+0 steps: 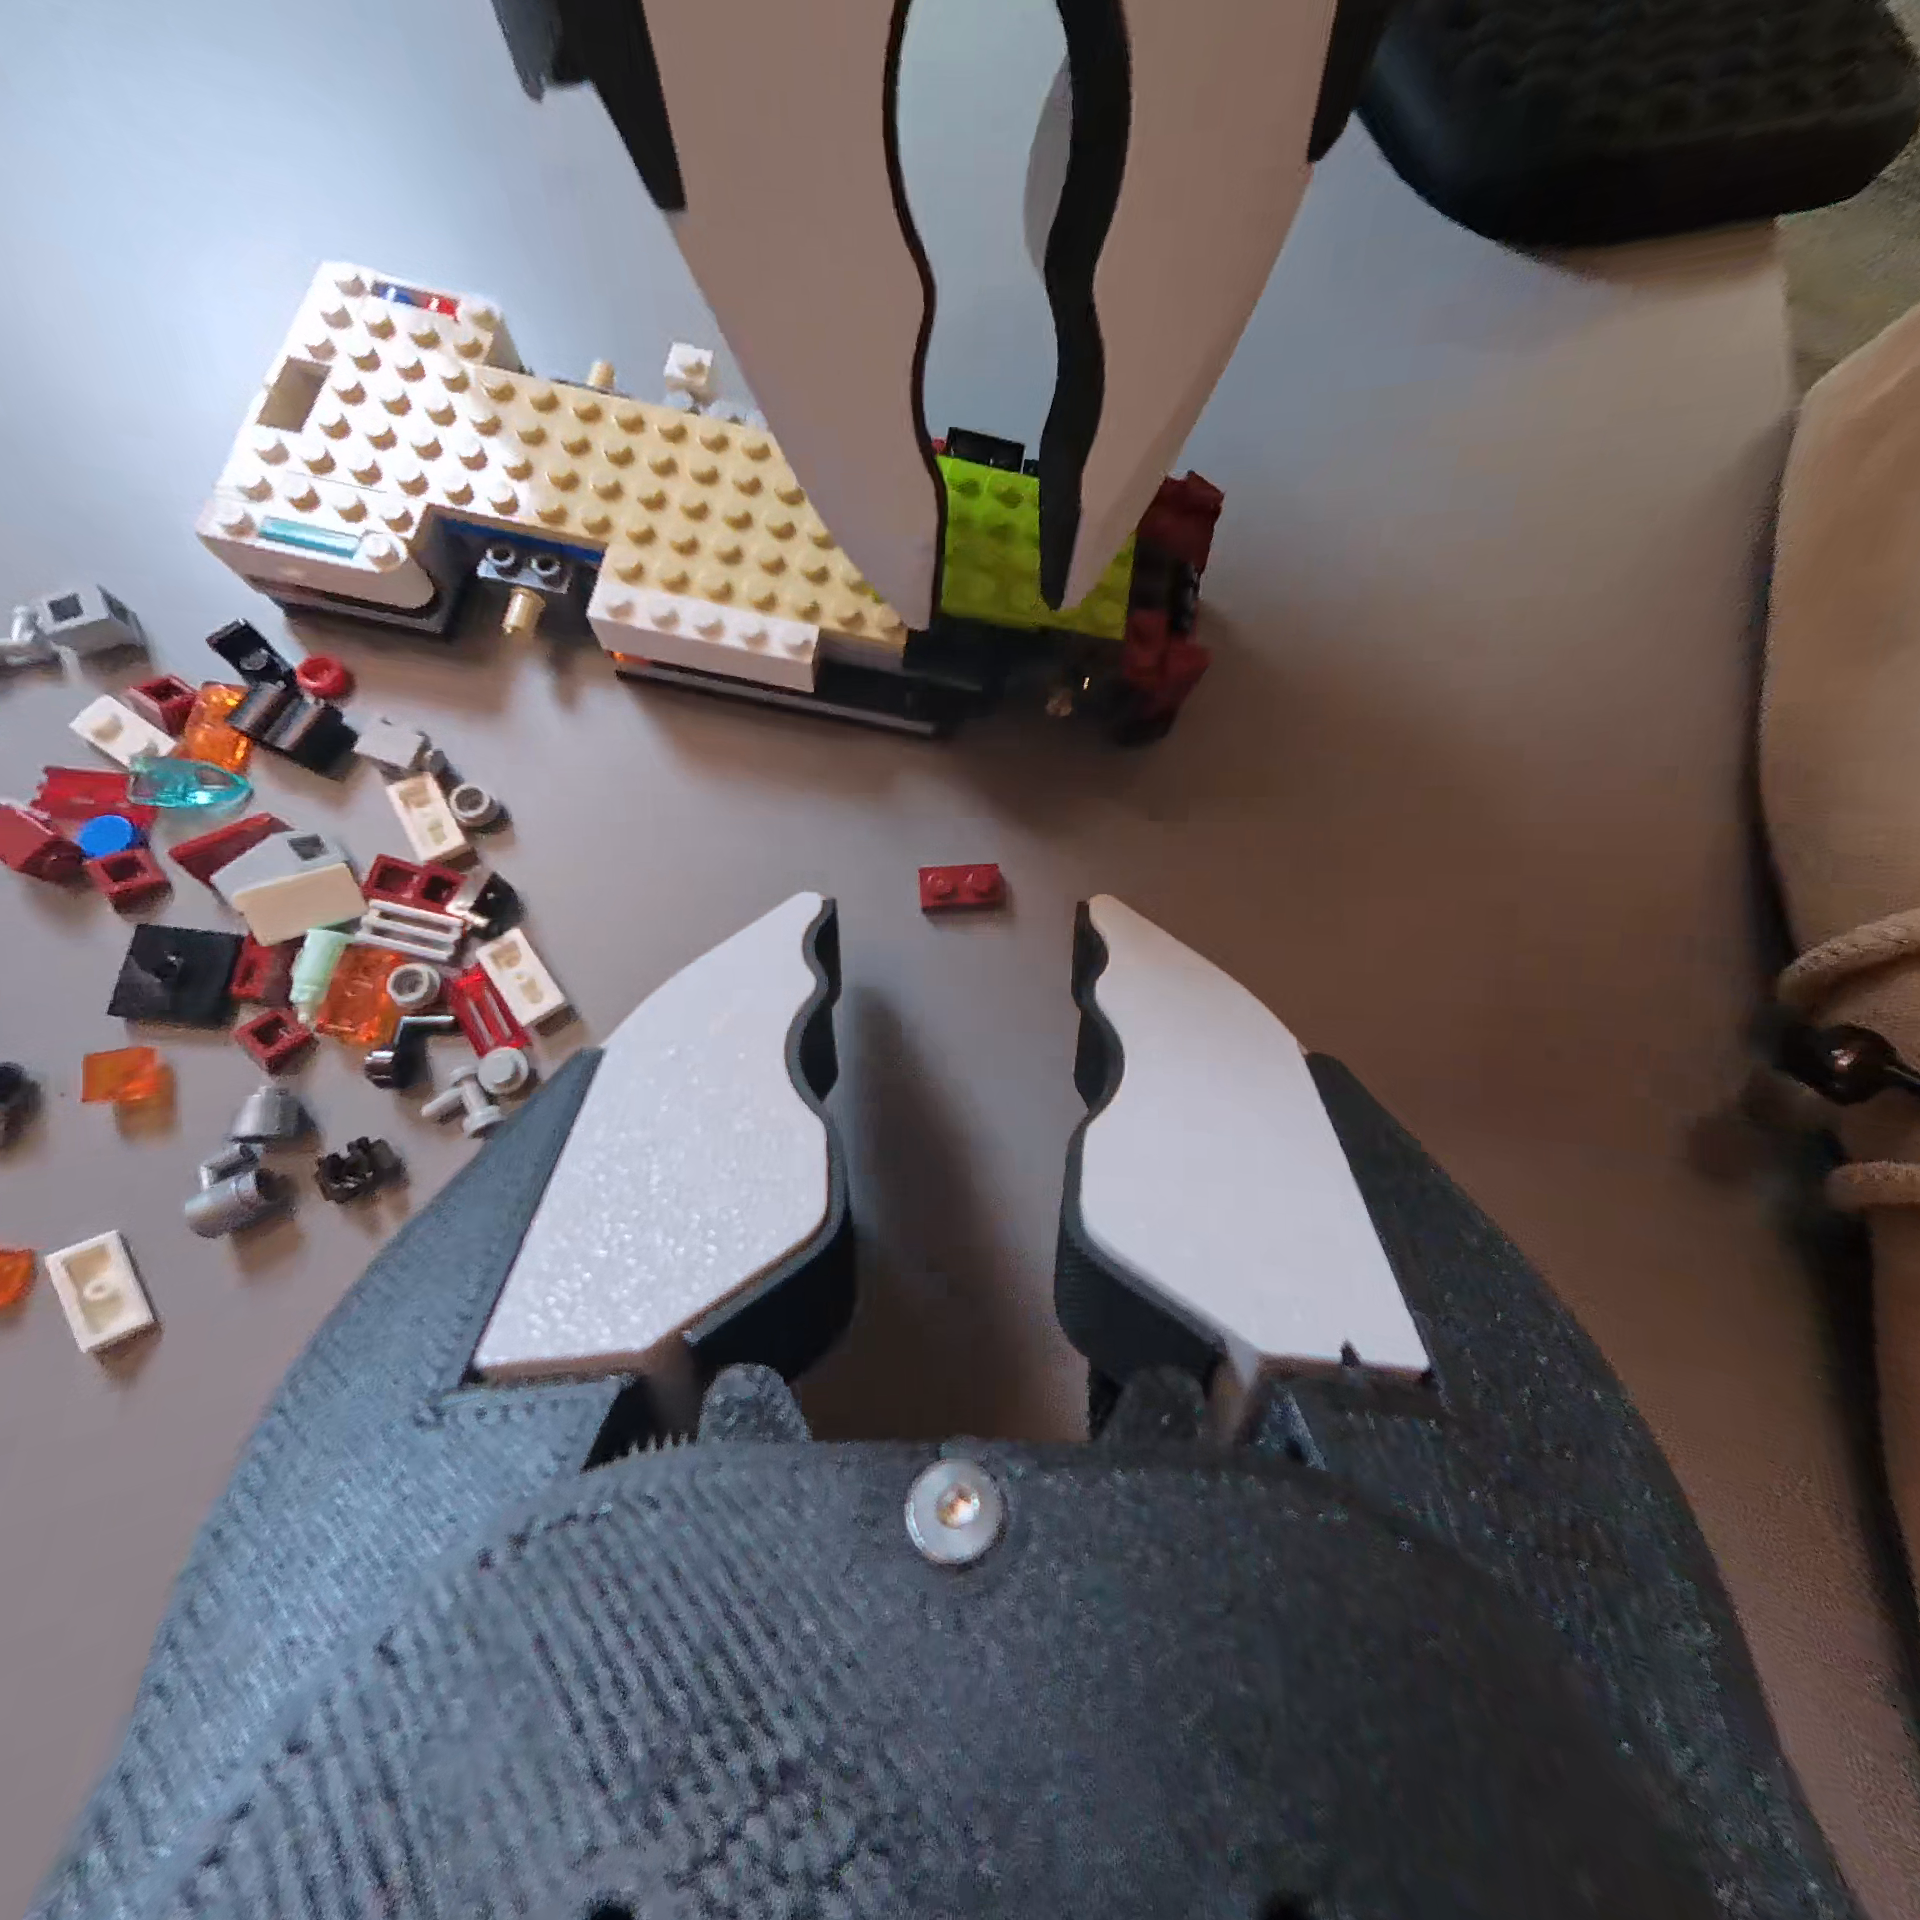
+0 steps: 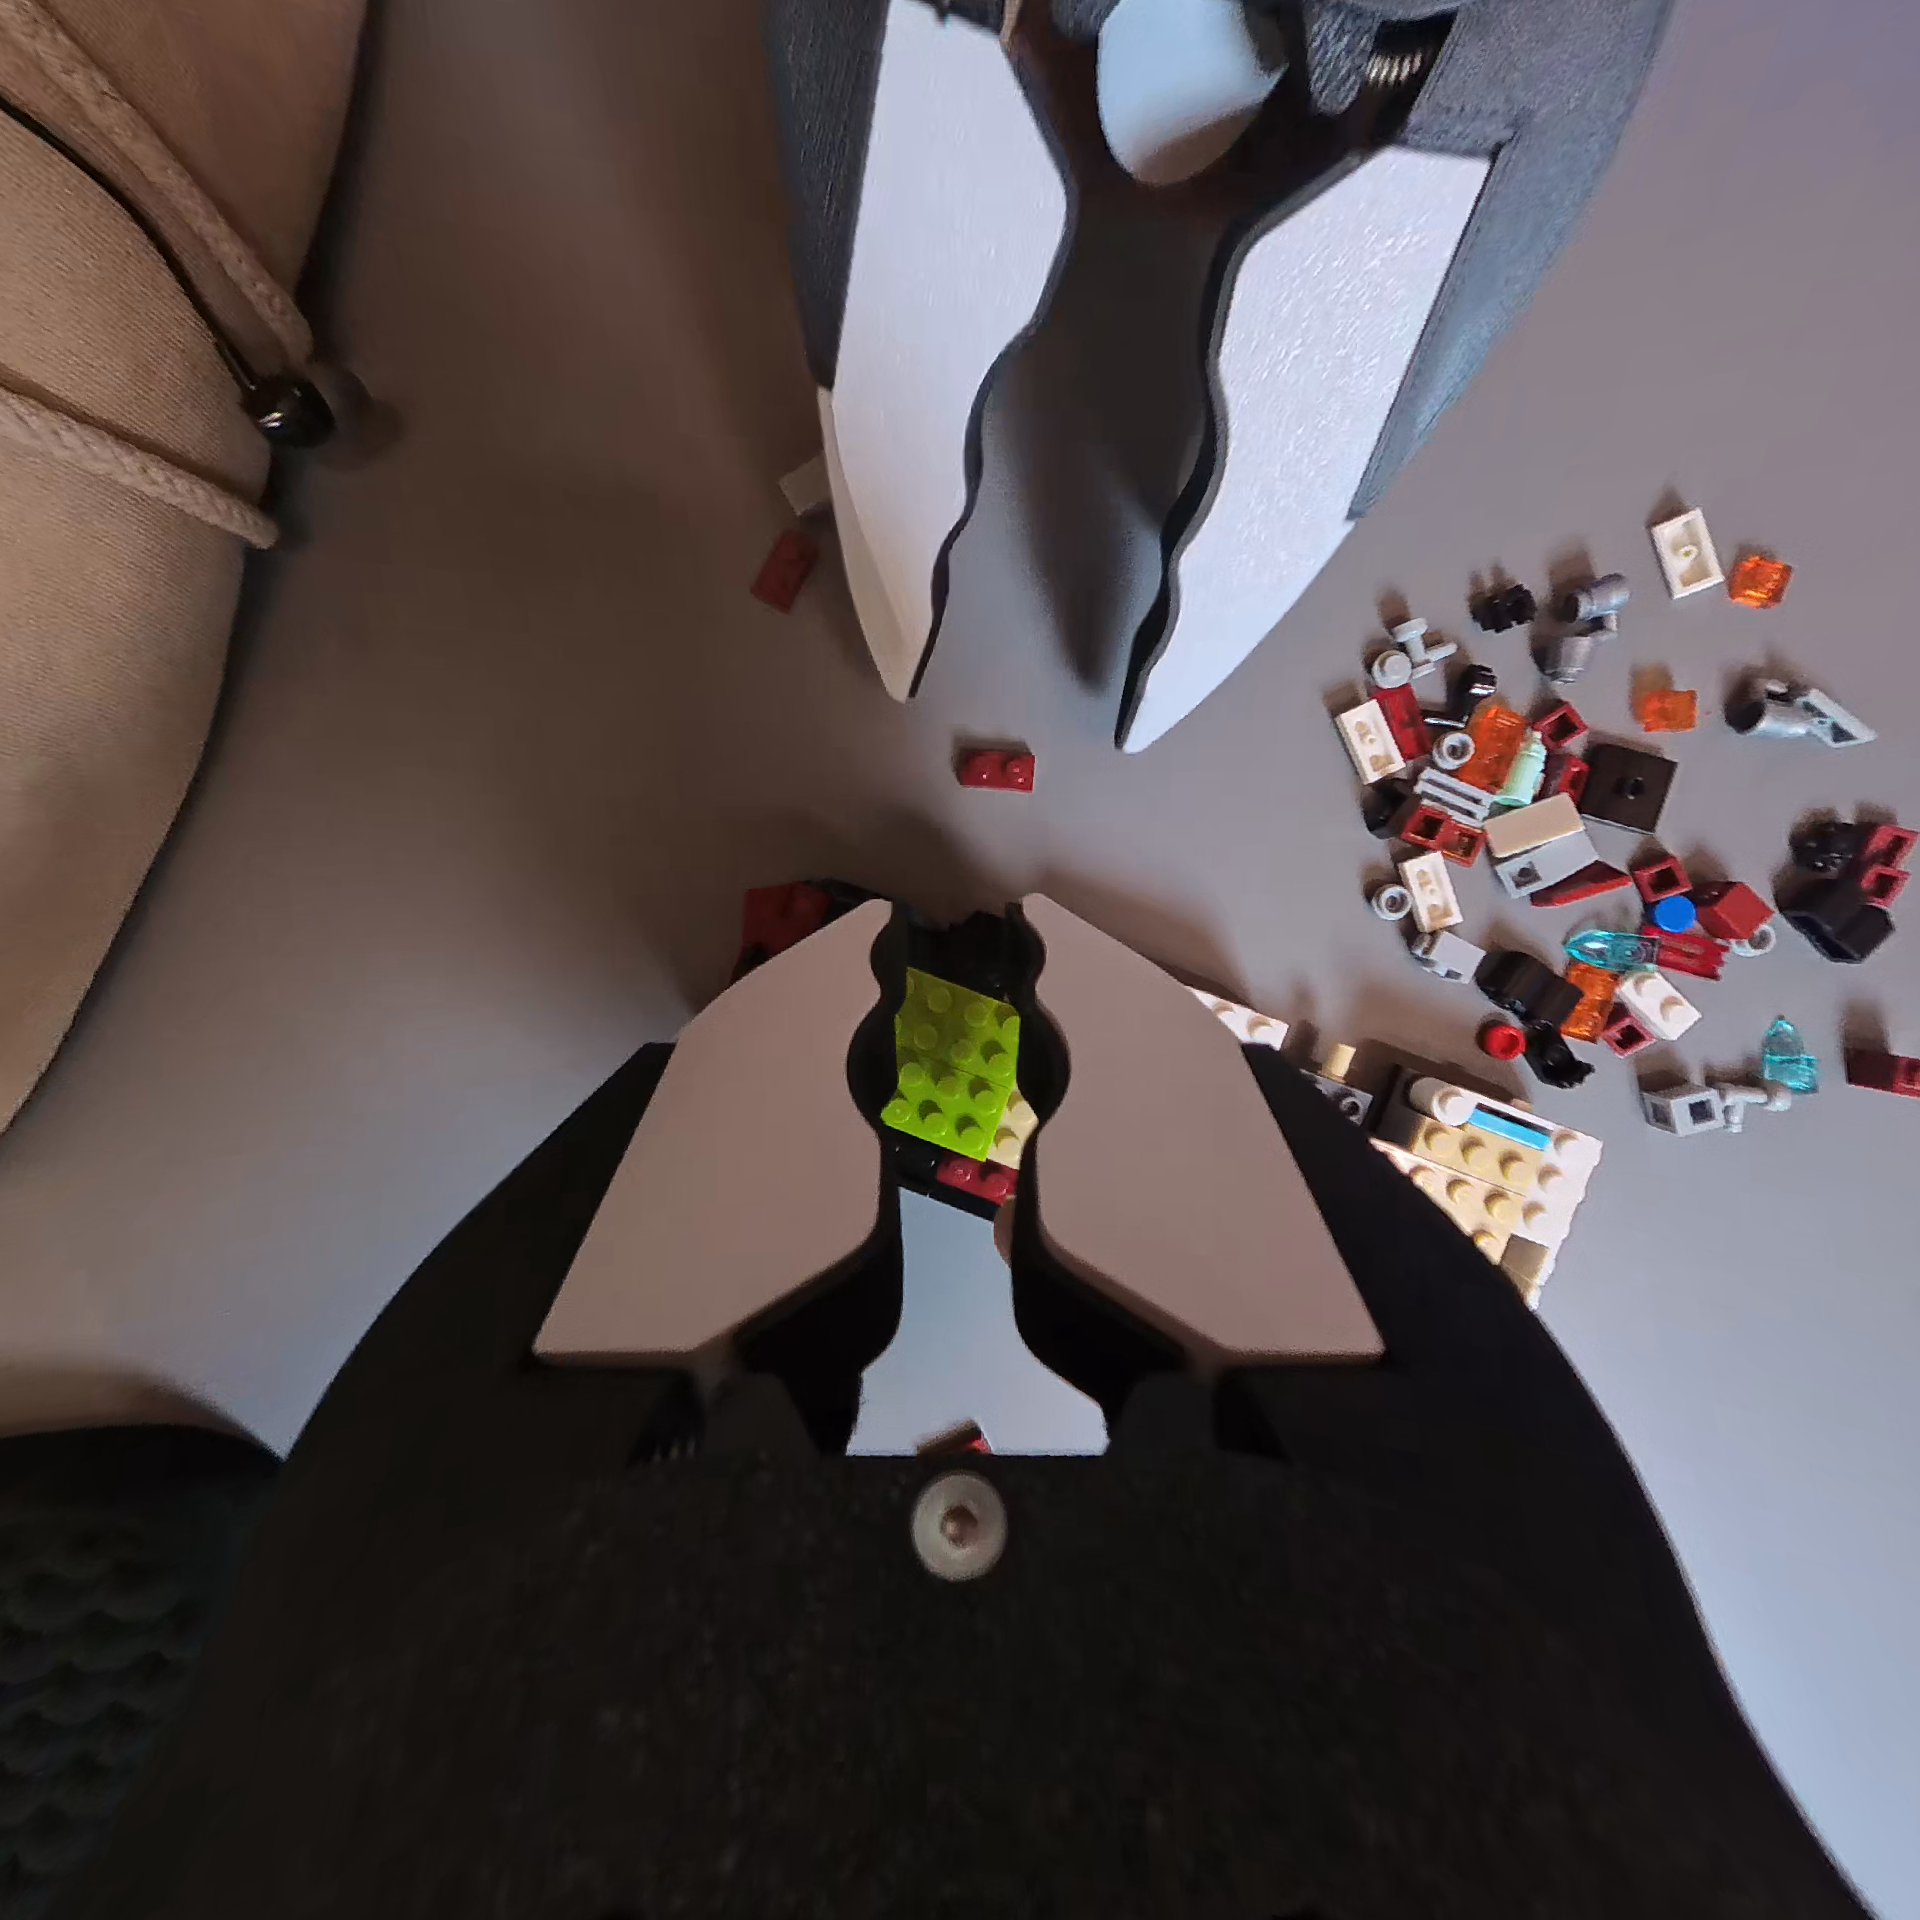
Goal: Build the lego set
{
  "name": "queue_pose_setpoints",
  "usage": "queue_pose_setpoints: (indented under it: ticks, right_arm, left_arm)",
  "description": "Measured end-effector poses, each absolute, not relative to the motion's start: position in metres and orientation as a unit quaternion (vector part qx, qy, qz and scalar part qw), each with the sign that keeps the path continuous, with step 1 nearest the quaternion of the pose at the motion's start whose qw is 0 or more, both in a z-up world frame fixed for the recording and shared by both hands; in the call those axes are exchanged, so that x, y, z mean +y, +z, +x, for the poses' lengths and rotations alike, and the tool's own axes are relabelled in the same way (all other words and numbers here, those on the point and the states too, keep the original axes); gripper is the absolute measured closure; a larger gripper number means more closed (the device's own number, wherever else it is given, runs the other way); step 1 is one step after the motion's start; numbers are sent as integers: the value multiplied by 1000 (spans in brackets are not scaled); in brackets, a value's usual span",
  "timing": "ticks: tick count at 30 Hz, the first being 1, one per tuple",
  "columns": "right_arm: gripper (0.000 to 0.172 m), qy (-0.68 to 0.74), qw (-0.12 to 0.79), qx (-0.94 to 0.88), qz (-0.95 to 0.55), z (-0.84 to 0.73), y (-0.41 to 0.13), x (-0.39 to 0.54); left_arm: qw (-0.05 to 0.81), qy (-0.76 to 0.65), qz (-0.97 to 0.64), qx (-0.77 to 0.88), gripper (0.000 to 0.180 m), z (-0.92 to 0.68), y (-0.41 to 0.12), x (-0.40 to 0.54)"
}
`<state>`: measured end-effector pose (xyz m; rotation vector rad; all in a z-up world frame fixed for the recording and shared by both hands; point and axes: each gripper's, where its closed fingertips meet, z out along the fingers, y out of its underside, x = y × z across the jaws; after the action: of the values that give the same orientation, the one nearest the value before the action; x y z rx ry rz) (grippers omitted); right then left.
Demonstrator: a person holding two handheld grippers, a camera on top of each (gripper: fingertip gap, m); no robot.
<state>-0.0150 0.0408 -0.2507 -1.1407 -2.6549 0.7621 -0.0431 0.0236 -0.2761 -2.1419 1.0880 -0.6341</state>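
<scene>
A brick model (image 1: 675, 468) with a tan and white studded top lies on the grey table (image 1: 1403, 727). Its near end carries a lime green plate (image 1: 987, 540) and dark red parts (image 1: 1174, 603). My right gripper (image 1: 992, 606) comes down onto the lime green plate (image 2: 951, 1060). Its jaws (image 2: 958, 909) stand a little apart, and I see nothing clamped between the pads. My left gripper (image 1: 958, 914) is open and empty, low over the table. A small dark red two-stud plate (image 1: 961, 888) lies just ahead of its tips, untouched. The right wrist view shows that plate (image 2: 995, 769) below the left gripper (image 2: 1013, 717).
A heap of loose small bricks (image 1: 291, 914) in red, white, black, grey and orange lies left of the left gripper; it also shows in the right wrist view (image 2: 1610, 831). A beige garment with a cord (image 1: 1849, 831) borders the table. A black textured object (image 1: 1621, 104) sits behind. Spacing between my two grippers at the tips: around 5 cm.
</scene>
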Motion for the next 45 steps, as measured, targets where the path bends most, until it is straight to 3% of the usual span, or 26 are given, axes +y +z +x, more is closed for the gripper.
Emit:
queue_pose_setpoints:
  ticks: [13,23,45]
  right_arm:
    - [154,257,123,-861,-420,6,-245,48]
    - [155,289,151,-837,-439,17,-243,50]
    - [155,312,156,-829,-437,23,-249,51]
  left_arm:
    - [311,-156,-832,433,164,-33,-287,25]
    - [375,-213,-797,423,164,-13,-250,44]
    - [326,-249,-793,450,157,4,-262,46]
